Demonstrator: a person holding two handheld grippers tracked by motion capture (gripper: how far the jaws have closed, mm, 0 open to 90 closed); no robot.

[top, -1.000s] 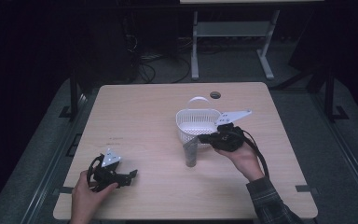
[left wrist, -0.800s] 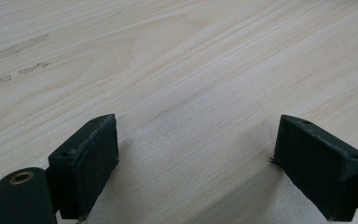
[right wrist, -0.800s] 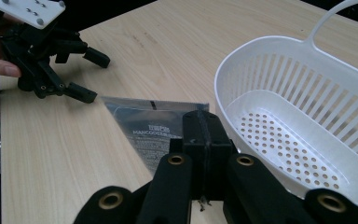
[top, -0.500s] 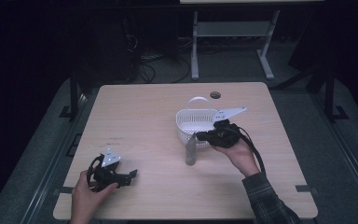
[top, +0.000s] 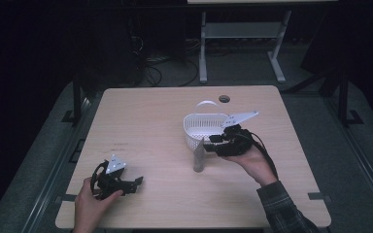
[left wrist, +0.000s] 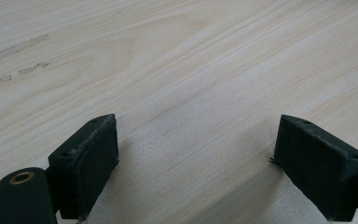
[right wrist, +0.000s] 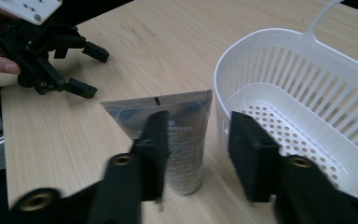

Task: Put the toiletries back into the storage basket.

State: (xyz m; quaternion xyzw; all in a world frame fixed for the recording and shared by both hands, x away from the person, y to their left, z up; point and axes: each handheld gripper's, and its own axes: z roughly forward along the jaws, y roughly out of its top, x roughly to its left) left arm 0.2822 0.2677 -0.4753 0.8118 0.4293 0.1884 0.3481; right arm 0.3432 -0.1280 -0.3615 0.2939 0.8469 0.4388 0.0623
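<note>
My right claw [right wrist: 196,154] has just been opening, and its jaws now stand apart with nothing pressed between the pads. The grey tube [right wrist: 175,140] stands cap-down on the table [top: 150,121], just ahead of the claw and slightly toward its left jaw, which crosses in front of the tube's lower half; from the high view the tube [top: 199,156] is free of the jaws. The white basket [right wrist: 303,116] sits just beyond the right jaw, right beside the tube, and it looks empty. My left claw [left wrist: 196,158] rests low over bare wood well off to the far side, jaws spread wide, holding nothing.

I judge the step in hand to be letting go of the tube so that it stays standing beside the basket. To do that well, I would keep the jaws wide and draw the claw straight back along its own line, not sideways, because the left jaw sits so near the tube that any swing could tip it. The tube is tall on a small cap, so it will topple easily. I would also mind the right jaw near the basket wall: a nudge there could slide the light basket into the tube.
</note>
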